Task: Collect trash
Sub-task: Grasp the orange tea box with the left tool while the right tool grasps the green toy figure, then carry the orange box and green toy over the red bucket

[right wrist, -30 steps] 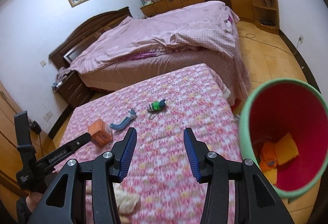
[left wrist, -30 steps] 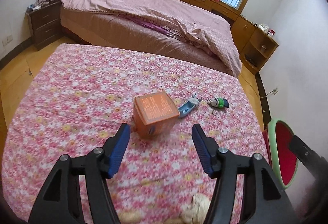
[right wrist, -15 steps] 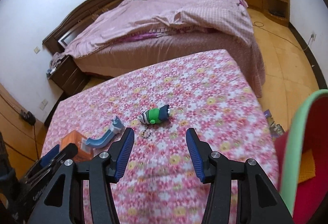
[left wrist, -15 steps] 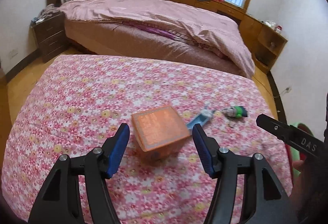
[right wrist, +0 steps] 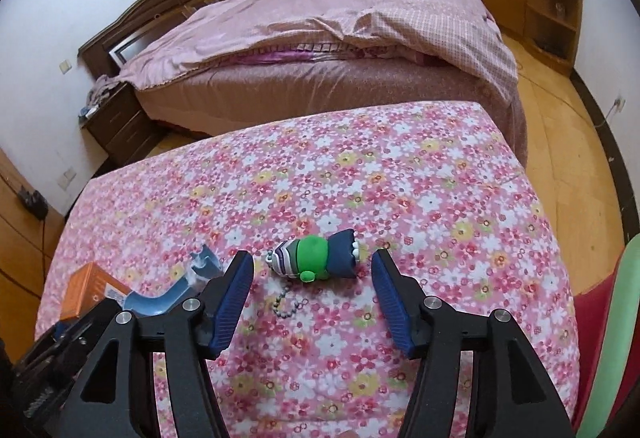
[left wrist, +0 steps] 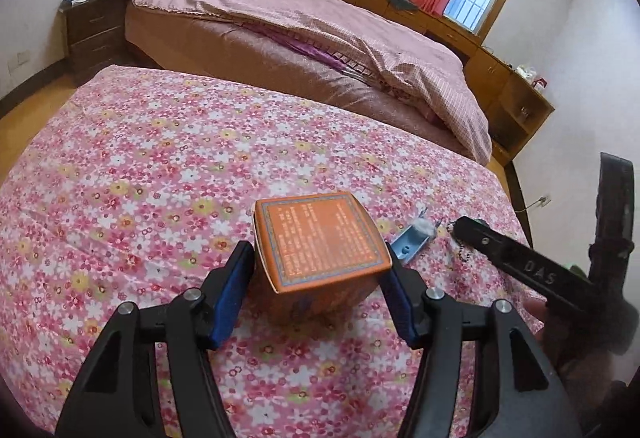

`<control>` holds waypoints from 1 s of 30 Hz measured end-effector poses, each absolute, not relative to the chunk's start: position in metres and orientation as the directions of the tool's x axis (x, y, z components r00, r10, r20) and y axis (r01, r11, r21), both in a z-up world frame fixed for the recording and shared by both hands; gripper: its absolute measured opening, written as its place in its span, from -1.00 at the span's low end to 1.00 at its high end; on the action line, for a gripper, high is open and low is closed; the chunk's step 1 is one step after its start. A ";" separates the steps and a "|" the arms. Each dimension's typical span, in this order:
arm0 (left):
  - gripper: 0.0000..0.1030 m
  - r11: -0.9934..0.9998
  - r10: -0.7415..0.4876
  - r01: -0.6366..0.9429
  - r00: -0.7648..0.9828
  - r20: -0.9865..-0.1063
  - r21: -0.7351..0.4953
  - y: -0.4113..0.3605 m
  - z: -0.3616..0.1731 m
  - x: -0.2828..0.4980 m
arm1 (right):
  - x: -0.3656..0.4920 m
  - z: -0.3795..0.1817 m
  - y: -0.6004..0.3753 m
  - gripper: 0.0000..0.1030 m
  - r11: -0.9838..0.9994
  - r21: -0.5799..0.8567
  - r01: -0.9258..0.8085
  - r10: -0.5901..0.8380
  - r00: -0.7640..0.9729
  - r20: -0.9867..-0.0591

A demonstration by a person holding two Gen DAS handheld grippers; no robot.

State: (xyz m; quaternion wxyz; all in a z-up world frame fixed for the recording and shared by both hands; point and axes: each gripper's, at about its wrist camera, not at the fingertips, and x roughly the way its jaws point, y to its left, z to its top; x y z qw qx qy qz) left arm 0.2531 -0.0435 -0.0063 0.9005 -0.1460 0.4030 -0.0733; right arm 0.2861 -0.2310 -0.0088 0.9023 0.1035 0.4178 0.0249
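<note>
Left tongs [left wrist: 318, 282] spread astride box [left wrist: 320, 242], right tongs [right wrist: 312, 288] spread before toy [right wrist: 316, 258] beside it, both poised to pinch.

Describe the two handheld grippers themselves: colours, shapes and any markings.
Both look alike. The left gripper and right gripper each have two black, angular plastic fingers with cut-out openings and silver round bolts at the joints. The inner faces carry ribbed blue pads. Seen from the left camera, the right gripper's black side bears pale lettering, "DAS". No cables or sleeves show.
</note>
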 end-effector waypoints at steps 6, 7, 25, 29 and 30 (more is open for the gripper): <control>0.18 0.946 -0.256 0.030 0.682 -0.685 -0.323 -0.043 0.002 0.245 | 0.280 -0.006 -0.235 -0.14 0.964 0.265 0.018 0.193 0.637 -0.746; 0.15 0.946 -0.257 0.032 0.684 -0.683 -0.323 -0.043 0.005 0.242 | 0.277 -0.004 -0.235 -0.14 0.960 0.279 0.014 0.207 0.637 -0.743; 0.15 0.946 -0.274 0.097 0.749 -0.603 -0.309 -0.045 0.079 0.164 | 0.137 0.090 -0.240 -0.14 0.896 0.437 -0.079 0.331 0.776 -0.537; 0.15 0.940 -0.289 0.105 0.753 -0.591 -0.326 -0.044 0.092 0.143 | 0.108 0.105 -0.244 -0.14 0.892 0.445 -0.079 0.322 0.802 -0.504; 0.15 0.940 -0.290 0.109 0.757 -0.586 -0.324 -0.044 0.096 0.137 | 0.101 0.108 -0.246 -0.14 0.891 0.448 -0.077 0.319 0.808 -0.496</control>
